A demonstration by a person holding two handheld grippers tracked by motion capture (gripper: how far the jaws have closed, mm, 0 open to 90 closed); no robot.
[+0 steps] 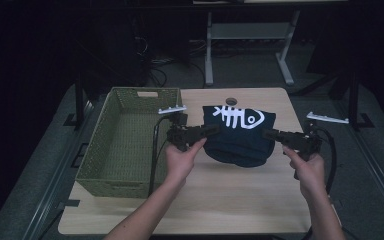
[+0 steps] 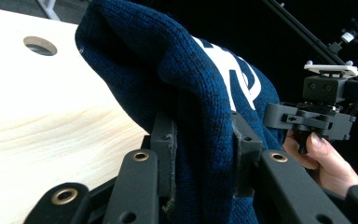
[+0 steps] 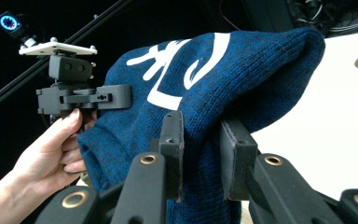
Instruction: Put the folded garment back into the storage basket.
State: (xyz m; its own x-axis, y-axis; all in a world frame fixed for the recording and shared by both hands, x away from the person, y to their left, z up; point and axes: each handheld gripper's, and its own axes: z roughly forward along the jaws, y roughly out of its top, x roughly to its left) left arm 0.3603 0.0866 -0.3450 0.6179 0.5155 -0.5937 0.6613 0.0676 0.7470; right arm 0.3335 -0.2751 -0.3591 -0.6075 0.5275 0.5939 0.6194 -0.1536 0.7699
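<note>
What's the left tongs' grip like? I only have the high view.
Observer: The left tongs are shut on a fold of the blue hat, knit bunched between both pads.
Operator: And the right?
Observer: The right tongs pinch the hat's opposite edge the same way.
Operator: Is the hat off the table?
Observer: From the left gripper view, yes; it hangs above the table, which shows bare under the fold.

wicker basket (image 1: 130, 145) walls block left, bare table (image 1: 230, 200) open near side
</note>
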